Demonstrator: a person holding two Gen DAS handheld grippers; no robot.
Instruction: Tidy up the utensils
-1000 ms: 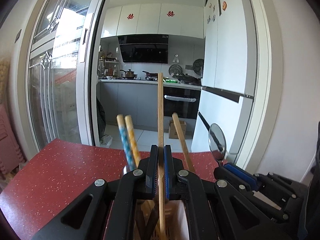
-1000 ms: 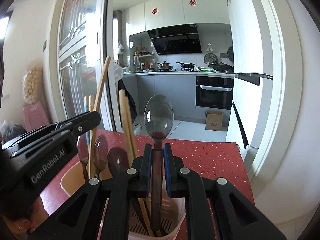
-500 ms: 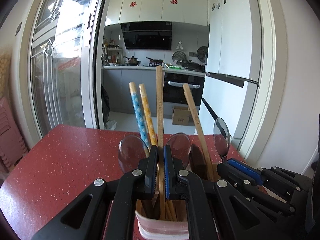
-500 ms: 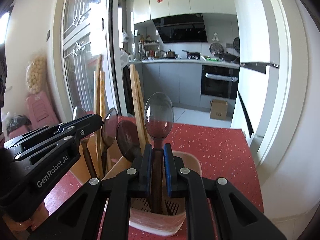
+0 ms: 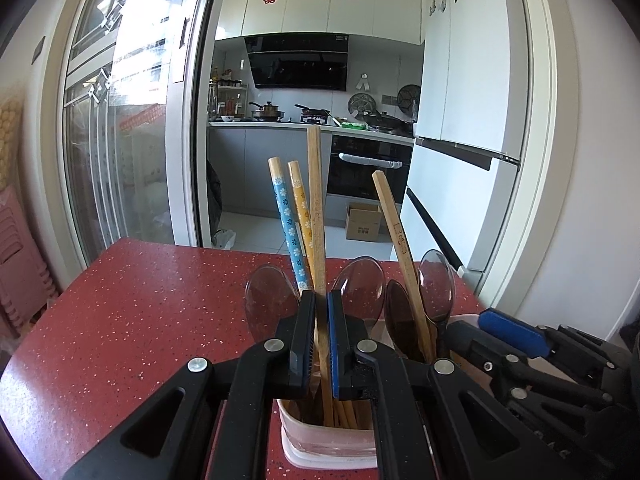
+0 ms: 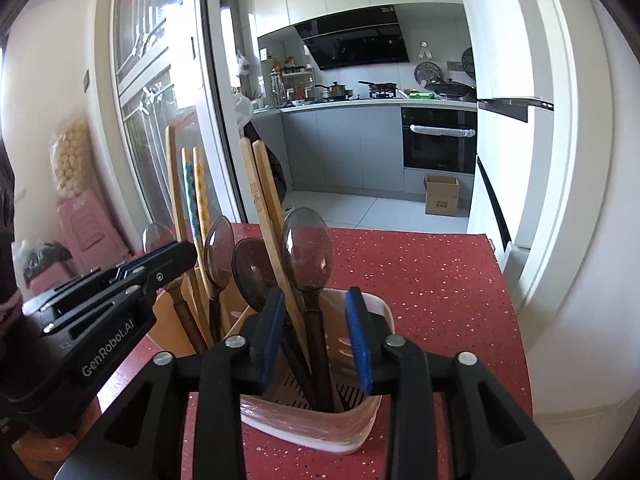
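Chopstick (image 5: 316, 216) of plain wood is clamped upright by the left gripper (image 5: 319, 340) above the pink holder (image 5: 328, 440) on the red table (image 5: 140, 312). Right gripper (image 6: 316, 340) is spread wide around a standing spoon (image 6: 307, 252).

Four dark translucent spoons (image 5: 272, 296) and five chopsticks stand in one pink holder (image 5: 328, 436) on a red table (image 5: 120, 320). Three chopsticks are plain wood (image 5: 316, 216); two are patterned (image 5: 286, 216).

Both wrist views look forward from close above the pink plastic utensil holder (image 5: 320, 436) (image 6: 360, 432), toward the kitchen beyond the red speckled surface (image 5: 140, 320) (image 6: 420, 272).
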